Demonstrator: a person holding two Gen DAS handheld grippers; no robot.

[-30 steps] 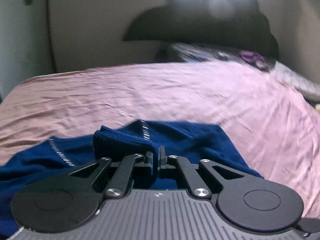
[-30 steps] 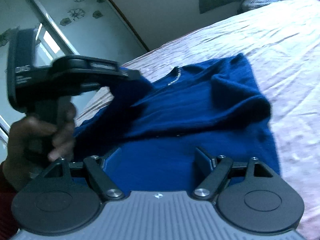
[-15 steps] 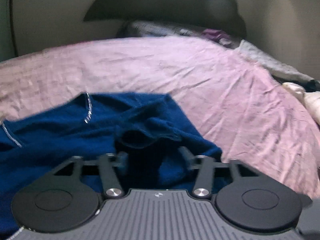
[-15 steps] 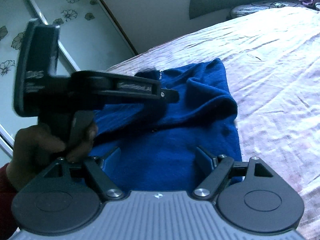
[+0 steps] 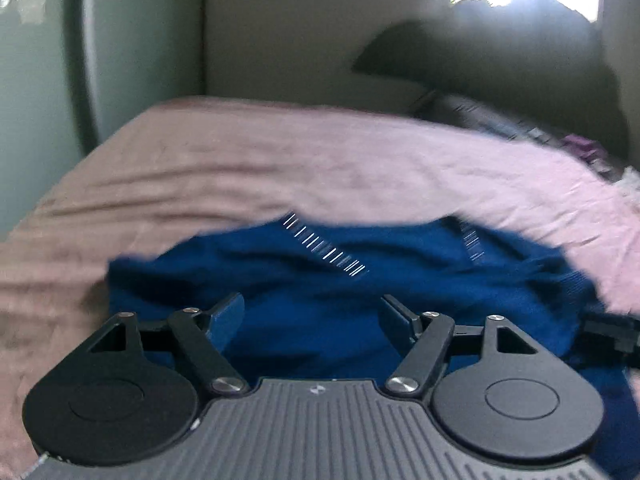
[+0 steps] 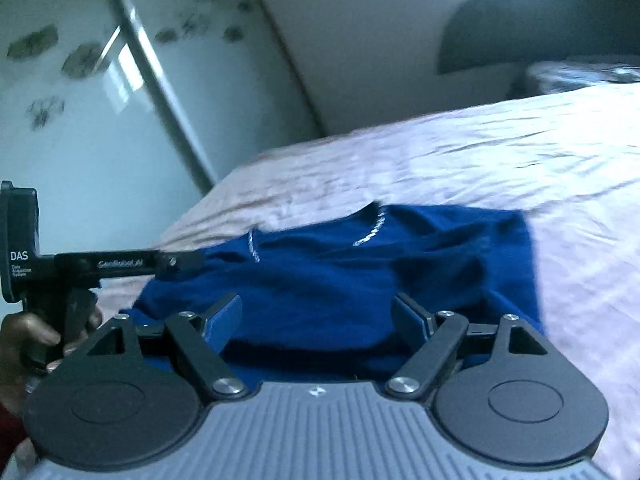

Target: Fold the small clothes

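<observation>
Left wrist view: the left gripper [image 5: 312, 316] hangs over a blue garment [image 5: 320, 280] on the near part of a pink bedsheet [image 5: 280, 160], jaws opening, nothing pinched. Right wrist view: the right gripper [image 6: 318, 320] is wide and empty; the garment looks partly folded and rumpled, so neatening remains.

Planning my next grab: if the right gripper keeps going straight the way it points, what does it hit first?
Most likely the blue garment lying on the pink bedsheet; the open right gripper holds nothing. Depth is unclear.
</observation>
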